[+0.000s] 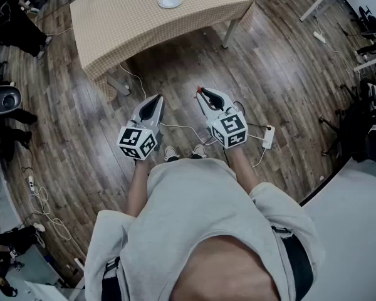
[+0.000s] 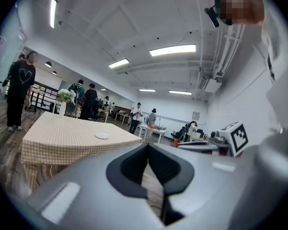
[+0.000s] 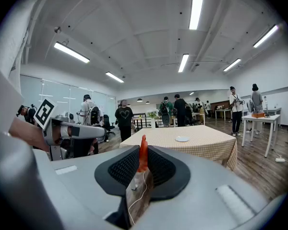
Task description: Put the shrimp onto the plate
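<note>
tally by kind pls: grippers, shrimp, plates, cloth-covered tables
grippers: 2, left gripper and right gripper
shrimp: 1, in the right gripper's jaws
plate: 1
cloth-covered table: 1
total: 5

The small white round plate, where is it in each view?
Head view: small white round plate near the top edge, centre.
Left gripper view: plate left of centre, far off.
Right gripper view: plate just right of centre.
Shared landmark: the table with the beige checked cloth under it.
</note>
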Available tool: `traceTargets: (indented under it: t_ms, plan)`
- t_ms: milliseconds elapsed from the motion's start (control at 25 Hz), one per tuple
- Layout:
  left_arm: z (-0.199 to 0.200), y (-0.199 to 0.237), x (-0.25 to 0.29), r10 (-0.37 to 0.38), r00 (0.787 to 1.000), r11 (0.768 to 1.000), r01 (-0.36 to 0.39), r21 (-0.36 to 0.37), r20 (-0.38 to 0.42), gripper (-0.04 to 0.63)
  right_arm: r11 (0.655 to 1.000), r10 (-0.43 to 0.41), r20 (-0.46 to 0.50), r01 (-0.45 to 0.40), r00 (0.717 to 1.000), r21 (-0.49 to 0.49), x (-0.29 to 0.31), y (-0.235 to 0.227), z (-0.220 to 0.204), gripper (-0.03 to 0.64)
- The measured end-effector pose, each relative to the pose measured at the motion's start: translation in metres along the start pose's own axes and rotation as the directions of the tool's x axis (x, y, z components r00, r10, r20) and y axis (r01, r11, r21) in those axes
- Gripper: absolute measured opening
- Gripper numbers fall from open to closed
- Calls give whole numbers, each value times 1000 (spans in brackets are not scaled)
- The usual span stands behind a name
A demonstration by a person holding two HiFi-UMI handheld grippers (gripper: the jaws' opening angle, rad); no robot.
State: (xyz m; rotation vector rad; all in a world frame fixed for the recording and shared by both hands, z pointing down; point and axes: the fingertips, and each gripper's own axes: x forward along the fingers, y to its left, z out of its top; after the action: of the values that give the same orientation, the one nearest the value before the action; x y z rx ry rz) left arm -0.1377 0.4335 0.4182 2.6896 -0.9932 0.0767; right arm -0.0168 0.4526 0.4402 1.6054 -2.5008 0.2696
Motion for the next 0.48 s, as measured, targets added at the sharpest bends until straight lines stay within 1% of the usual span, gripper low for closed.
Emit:
traceTargets:
  t_ms: [240, 480]
  plan:
    - [-2, -9, 10, 3, 1000, 1000, -3, -2, 1, 9, 999, 40, 17, -40, 999, 15, -7, -7, 1, 55]
    - [-10, -27, 24, 3, 1000, 1000, -3, 3, -6, 9, 998, 55, 9, -55, 998, 7, -21, -21, -9, 55]
